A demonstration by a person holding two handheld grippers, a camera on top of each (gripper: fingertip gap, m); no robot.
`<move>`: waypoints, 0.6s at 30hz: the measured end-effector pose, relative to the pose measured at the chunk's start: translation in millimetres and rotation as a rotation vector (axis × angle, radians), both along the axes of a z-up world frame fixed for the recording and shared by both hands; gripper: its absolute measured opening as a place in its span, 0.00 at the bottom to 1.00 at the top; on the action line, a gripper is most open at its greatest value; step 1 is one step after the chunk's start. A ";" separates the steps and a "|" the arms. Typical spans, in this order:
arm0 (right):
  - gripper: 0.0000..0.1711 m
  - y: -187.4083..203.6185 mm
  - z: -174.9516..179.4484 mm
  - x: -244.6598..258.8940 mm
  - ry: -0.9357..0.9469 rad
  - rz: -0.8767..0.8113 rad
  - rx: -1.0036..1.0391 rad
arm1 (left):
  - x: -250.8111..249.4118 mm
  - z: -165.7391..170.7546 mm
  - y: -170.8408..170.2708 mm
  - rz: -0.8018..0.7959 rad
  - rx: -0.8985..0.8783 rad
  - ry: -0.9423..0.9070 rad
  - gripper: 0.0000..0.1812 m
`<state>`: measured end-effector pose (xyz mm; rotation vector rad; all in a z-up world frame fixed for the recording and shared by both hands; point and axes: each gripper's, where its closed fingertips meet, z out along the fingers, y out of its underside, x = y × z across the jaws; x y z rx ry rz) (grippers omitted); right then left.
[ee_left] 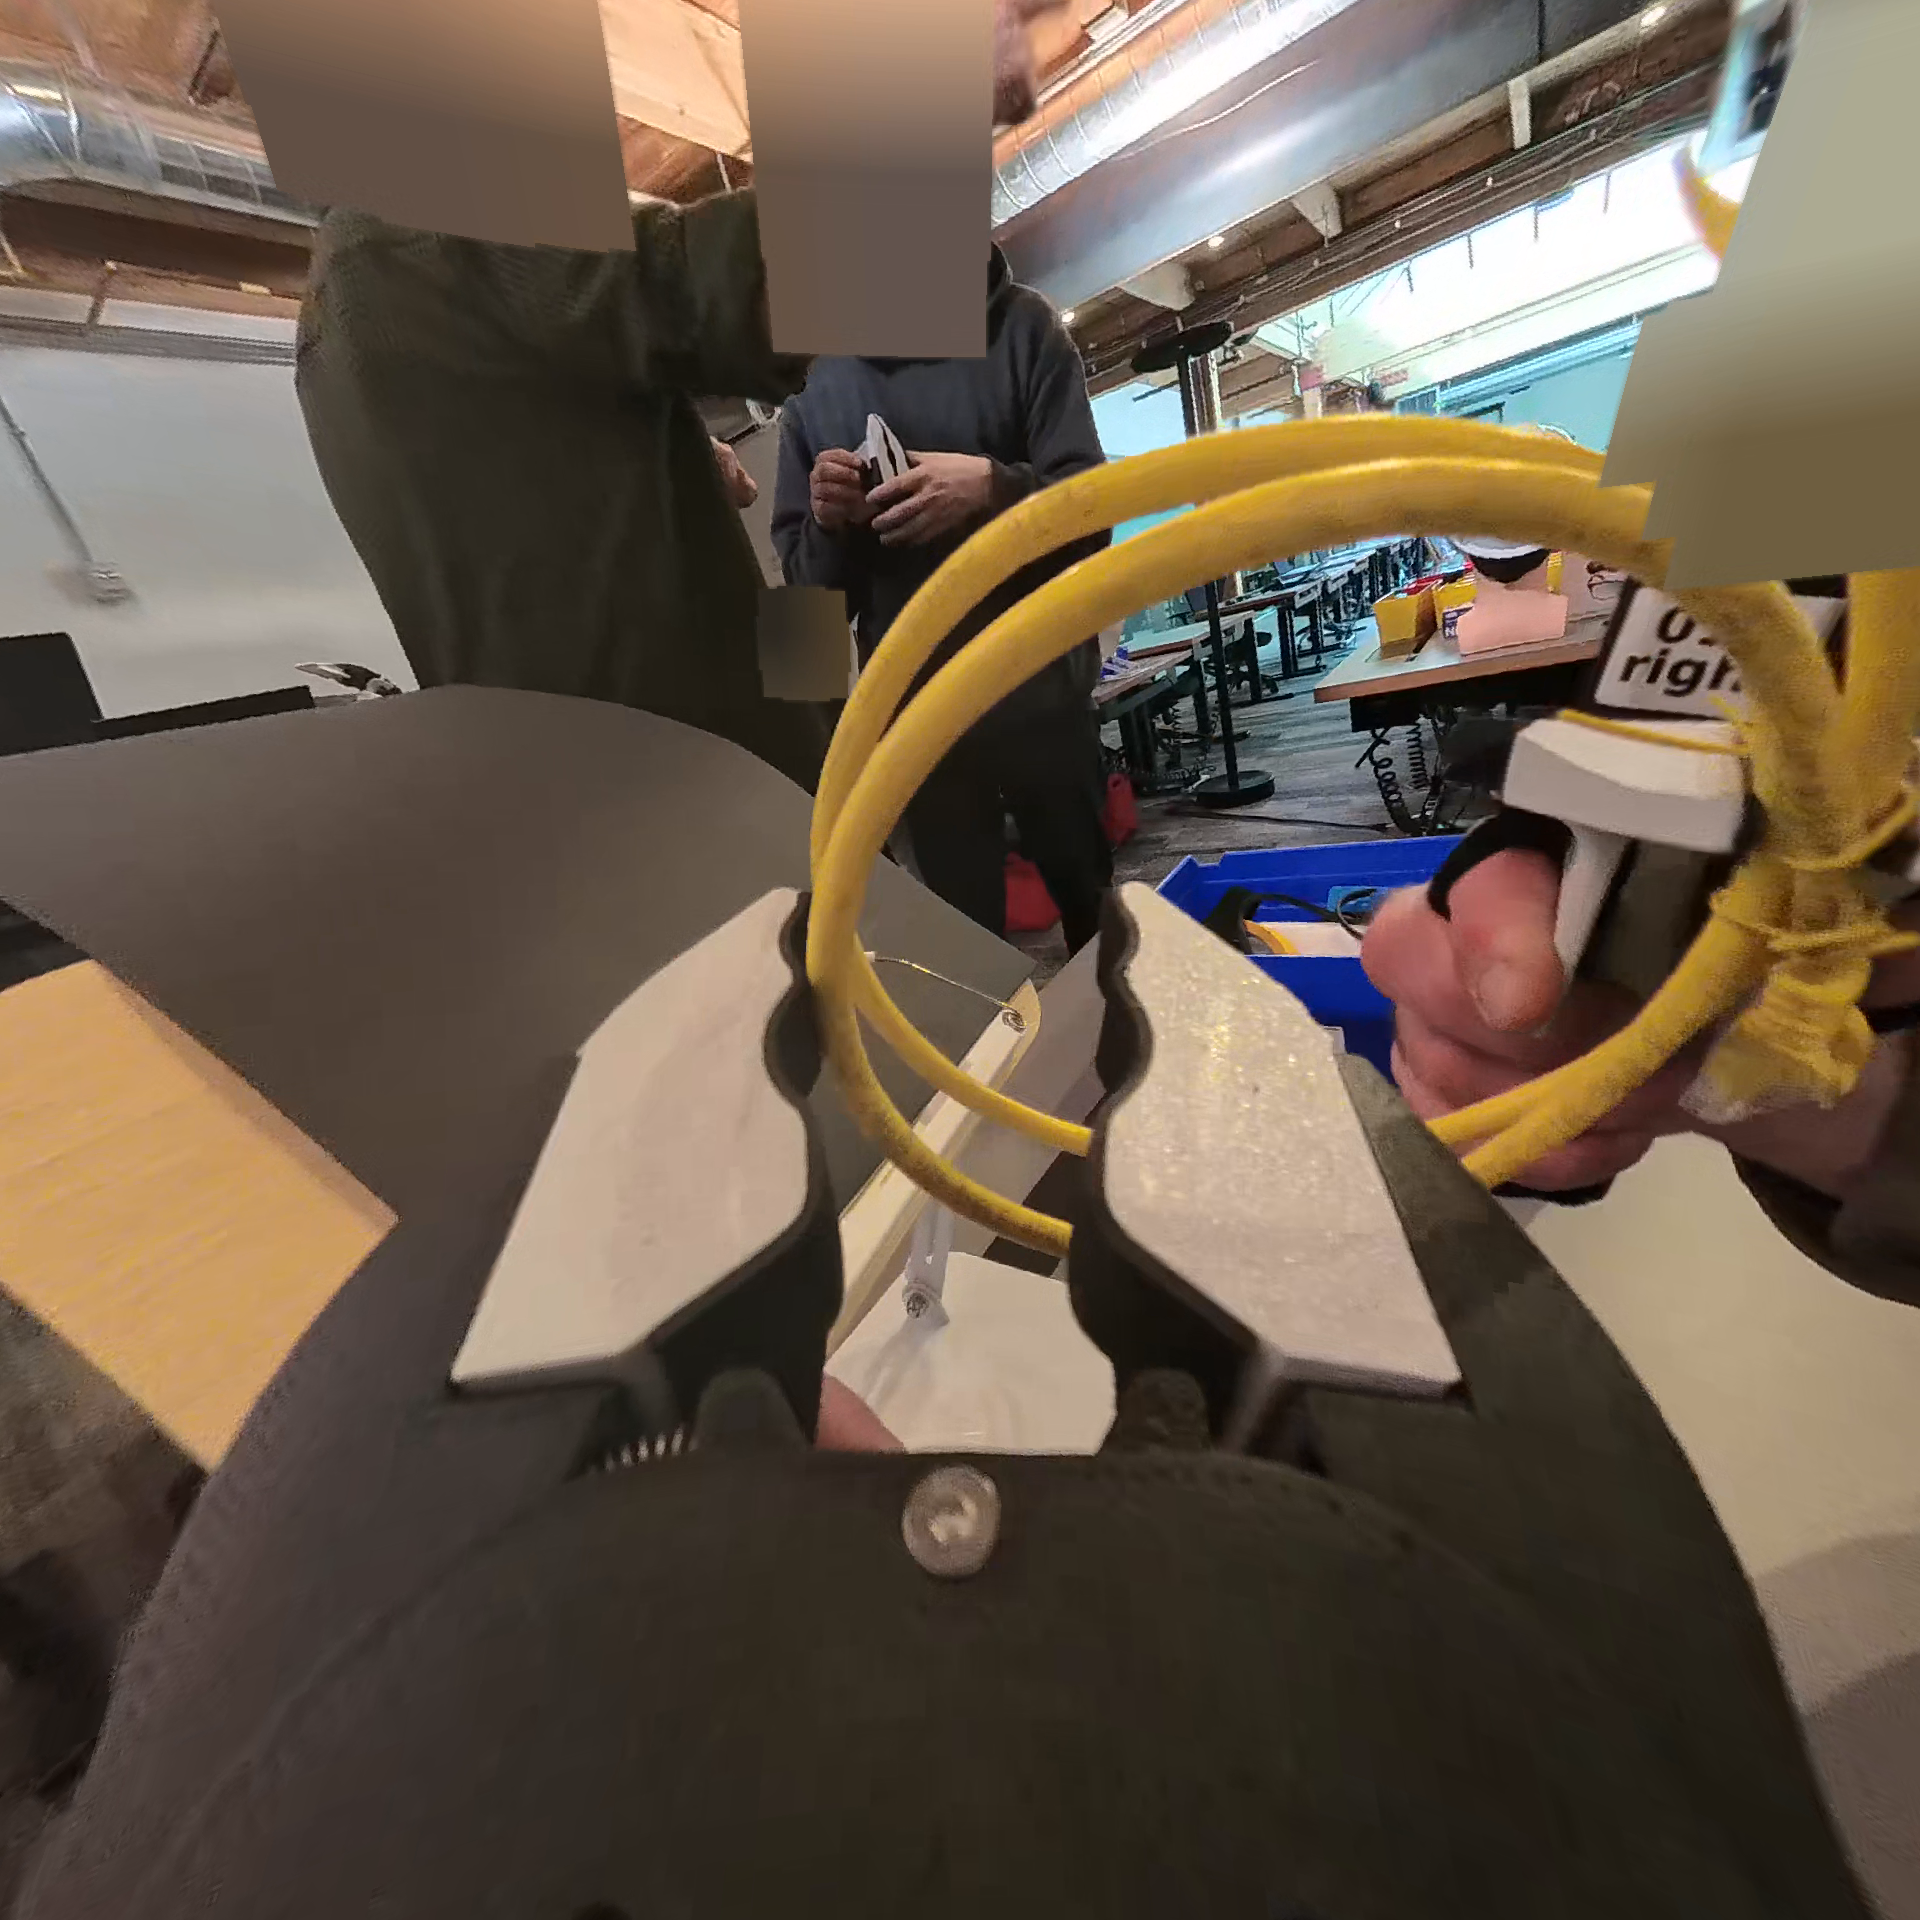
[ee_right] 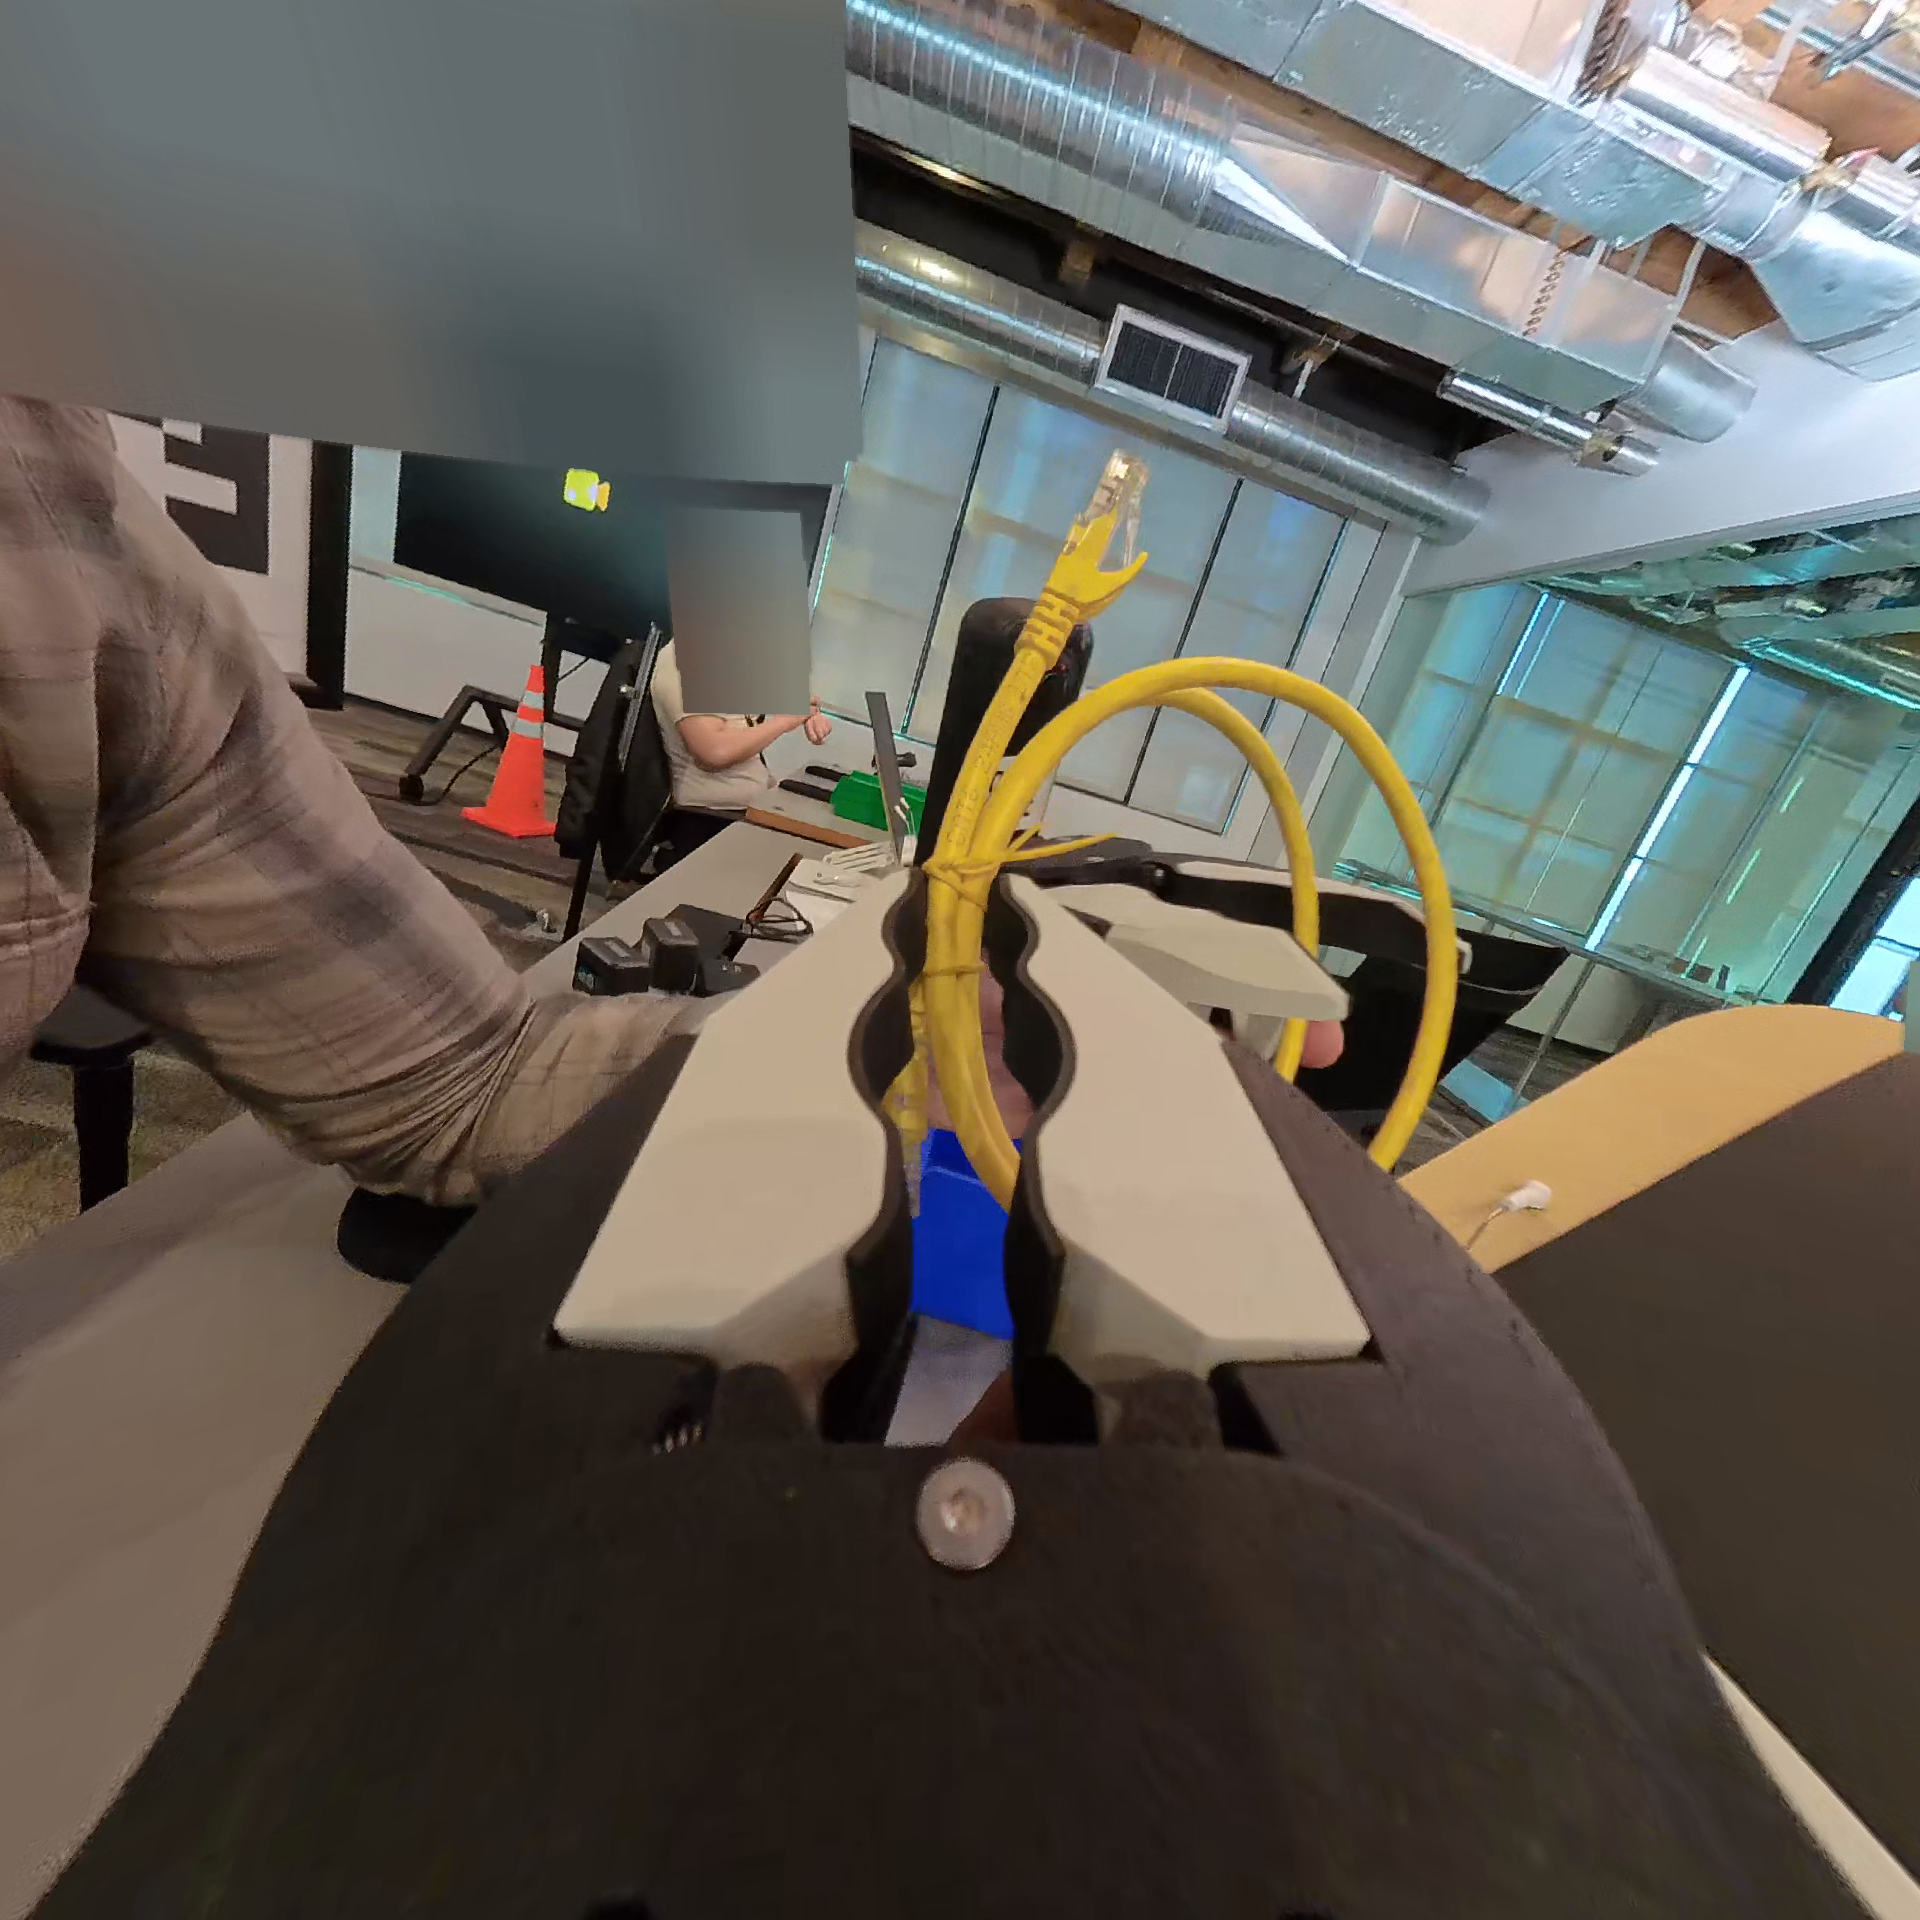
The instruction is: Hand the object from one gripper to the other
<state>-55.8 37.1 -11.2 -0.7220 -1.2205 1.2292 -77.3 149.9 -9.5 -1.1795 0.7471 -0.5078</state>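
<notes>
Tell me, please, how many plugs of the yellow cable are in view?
2: one plug points up above the right gripper; the other hangs between its fingers, partly hidden, where they clamp the yellow cable.

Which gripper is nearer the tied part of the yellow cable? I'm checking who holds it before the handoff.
Right. The right gripper is shut on the yellow cable at its tied bundle. The left gripper is open, its fingers either side of the loop's far side, away from the tie.
</notes>
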 end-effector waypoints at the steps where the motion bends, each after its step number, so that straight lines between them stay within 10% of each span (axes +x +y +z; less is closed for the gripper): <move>1: 0.05 -1.9 -2.4 -2.6 -0.013 0.004 0.006 | 1.0 -0.6 0.1 -0.004 -0.004 -0.002 0.28; 18: 0.05 -26.7 -31.2 -36.4 -0.122 0.055 0.065 | -20.2 12.6 8.3 0.160 0.077 -0.097 0.02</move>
